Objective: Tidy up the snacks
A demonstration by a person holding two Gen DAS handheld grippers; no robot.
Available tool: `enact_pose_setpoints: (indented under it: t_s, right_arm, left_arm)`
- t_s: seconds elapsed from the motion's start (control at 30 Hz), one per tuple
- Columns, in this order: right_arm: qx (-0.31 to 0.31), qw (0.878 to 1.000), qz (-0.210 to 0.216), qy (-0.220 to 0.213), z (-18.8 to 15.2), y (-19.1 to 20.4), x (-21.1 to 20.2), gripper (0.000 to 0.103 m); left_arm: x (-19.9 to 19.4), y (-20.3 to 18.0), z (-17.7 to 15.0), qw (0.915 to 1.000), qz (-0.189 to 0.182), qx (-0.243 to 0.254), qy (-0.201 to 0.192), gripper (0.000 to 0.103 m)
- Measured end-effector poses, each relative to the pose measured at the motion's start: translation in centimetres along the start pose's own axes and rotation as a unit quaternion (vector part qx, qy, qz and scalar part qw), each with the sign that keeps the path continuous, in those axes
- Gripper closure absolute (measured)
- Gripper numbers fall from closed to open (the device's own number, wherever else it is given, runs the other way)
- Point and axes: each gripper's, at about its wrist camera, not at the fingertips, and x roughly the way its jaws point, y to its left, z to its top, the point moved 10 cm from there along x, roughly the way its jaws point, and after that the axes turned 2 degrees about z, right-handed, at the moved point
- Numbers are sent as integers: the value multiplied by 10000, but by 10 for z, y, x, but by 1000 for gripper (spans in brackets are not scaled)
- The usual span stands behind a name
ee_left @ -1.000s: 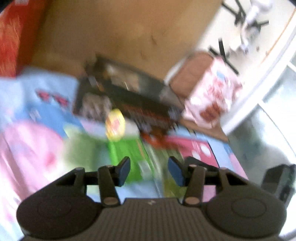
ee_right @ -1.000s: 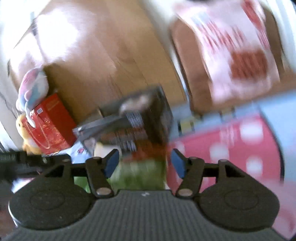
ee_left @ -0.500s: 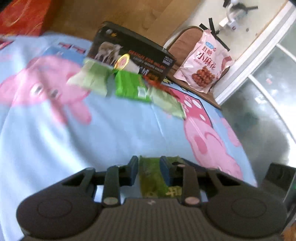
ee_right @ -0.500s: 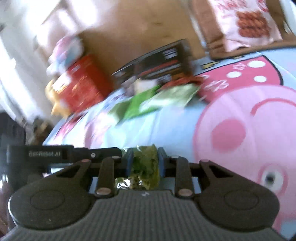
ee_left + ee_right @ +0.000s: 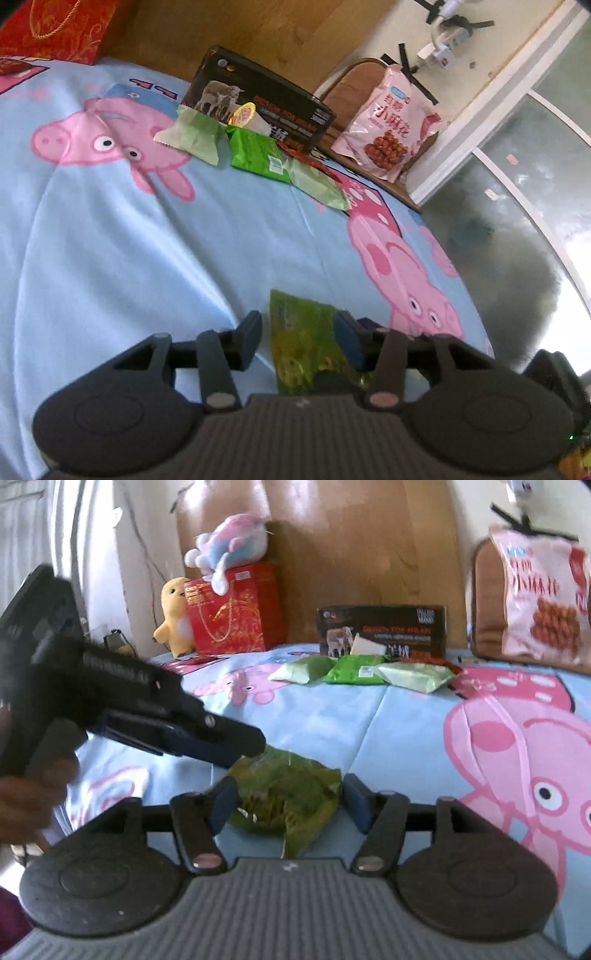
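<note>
Both tools stand with fingers apart around one olive-green snack packet (image 5: 284, 797) lying on the near part of the bed (image 5: 110, 258): the left tool (image 5: 299, 334), the right tool (image 5: 288, 801). Far off, three green packets (image 5: 354, 670) lie before a dark box (image 5: 382, 629). A pink bag (image 5: 388, 125) leans far right.

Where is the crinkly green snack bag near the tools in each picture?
Left wrist view: the green snack bag lies low in the middle, between the open left tool.
Right wrist view: low middle, between the open right tool.
Shared landmark: the black box at the far side.
</note>
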Motion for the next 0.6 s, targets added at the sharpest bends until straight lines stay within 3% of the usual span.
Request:
enact_pose_setpoints:
  t_s: [0.07, 0.1, 0.2, 0.33, 0.43, 0.5, 0.57, 0.6]
  right_arm:
    - [-137, 9998, 124, -36, -5, 7, -1, 7]
    - [-267, 9996, 130, -5, -7, 10, -1, 4]
    - [-656, 9977, -140, 102, -11, 15, 0, 3]
    - [-648, 9977, -182, 96, -11, 13, -1, 4]
    - [-672, 9973, -300, 43, -12, 9, -2, 16]
    - [-631, 9973, -369, -11, -10, 5, -3, 26]
    - [-629, 9974, -338, -79, -8, 5, -2, 50]
    - [-642, 9973, -334, -77, -8, 7, -2, 51]
  left_arm:
    - [-3, -4, -6, 9999, -64, 86, 3, 56]
    - [-3, -6, -8, 9999, -86, 106, 0, 56]
    - [0, -13, -12, 9996, -261, 96, 65, 56]
    - [3, -18, -12, 9995, -268, 137, 74, 55]
    - [4, -17, -12, 9995, -310, 9, 93, 55]
    - [6, -21, -14, 9994, -319, 82, 132, 64]
    - [10, -28, -18, 9989, -399, 111, 207, 71]
    - [11, -31, -17, 9991, -284, 281, 173, 73]
